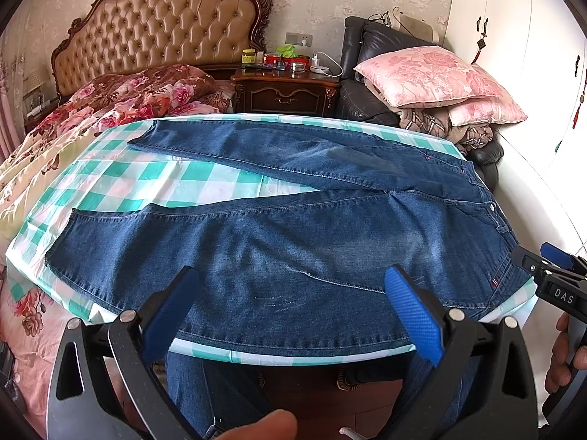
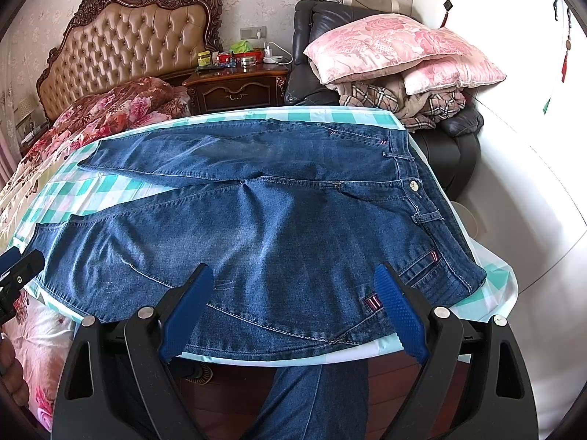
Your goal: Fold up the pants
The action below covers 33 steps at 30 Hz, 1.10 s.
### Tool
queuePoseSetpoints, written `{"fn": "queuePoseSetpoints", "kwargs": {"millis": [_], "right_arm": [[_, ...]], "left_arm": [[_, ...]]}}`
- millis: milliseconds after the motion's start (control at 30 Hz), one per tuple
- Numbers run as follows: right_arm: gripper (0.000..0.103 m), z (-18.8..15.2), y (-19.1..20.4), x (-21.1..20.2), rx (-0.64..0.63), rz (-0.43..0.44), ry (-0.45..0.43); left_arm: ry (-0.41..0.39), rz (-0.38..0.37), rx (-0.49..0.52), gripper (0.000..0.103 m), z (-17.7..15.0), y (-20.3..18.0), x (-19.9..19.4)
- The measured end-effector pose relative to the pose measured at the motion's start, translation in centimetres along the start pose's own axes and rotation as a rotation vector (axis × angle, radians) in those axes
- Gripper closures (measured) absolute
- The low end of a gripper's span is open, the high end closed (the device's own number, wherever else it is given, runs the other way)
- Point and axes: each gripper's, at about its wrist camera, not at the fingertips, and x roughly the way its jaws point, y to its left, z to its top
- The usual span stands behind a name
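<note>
Hovering over the near edge of the table (image 1: 227, 187), we hold both grippers above the jeans (image 1: 279, 242), neither touching the cloth. Our left gripper (image 1: 293, 286) has its blue fingers (image 1: 411, 311) spread wide with only denim showing between and beneath them, nothing clasped. Our right gripper (image 2: 293, 282) is likewise released, jaws wide apart, poised above the waist end near the striped pocket tab (image 2: 371, 301).

We see the jeans lying flat on the green-and-white checked cloth, waistband (image 2: 422, 198) to the right, legs running left. The near leg follows the table's near edge and hangs slightly past it; the far leg angles away toward the far-left corner, so a wedge of bare cloth opens between them. At the right, the waistband reaches almost to the table's right edge.

Beyond the table's left side lies the bed (image 1: 121, 110) with its floral quilt, close alongside. Past the far edge stand a nightstand (image 1: 286, 91) and a dark armchair (image 1: 370, 73) stacked with pink pillows (image 1: 429, 73). To the right, a white wardrobe (image 1: 513, 55) stands behind a strip of pale floor.
</note>
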Motion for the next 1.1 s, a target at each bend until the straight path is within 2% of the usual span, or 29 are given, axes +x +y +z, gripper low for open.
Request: {"fn": "queuePoseSetpoints", "kwargs": {"millis": [900, 1033, 1100], "right_arm": [[0.017, -0.6, -0.2, 1.1, 0.005, 0.000, 0.023], [0.017, -0.4, -0.9, 2.3, 0.022, 0.018, 0.052], [0.017, 0.6, -2.5, 3.4, 0.077, 0.086, 0.074]], "left_arm": [[0.016, -0.004, -0.005, 0.002, -0.4, 0.0, 0.8], [0.041, -0.008, -0.011, 0.002, -0.4, 0.1, 1.8], [0.058, -0.008, -0.013, 0.002, -0.4, 0.3, 2.5]]}}
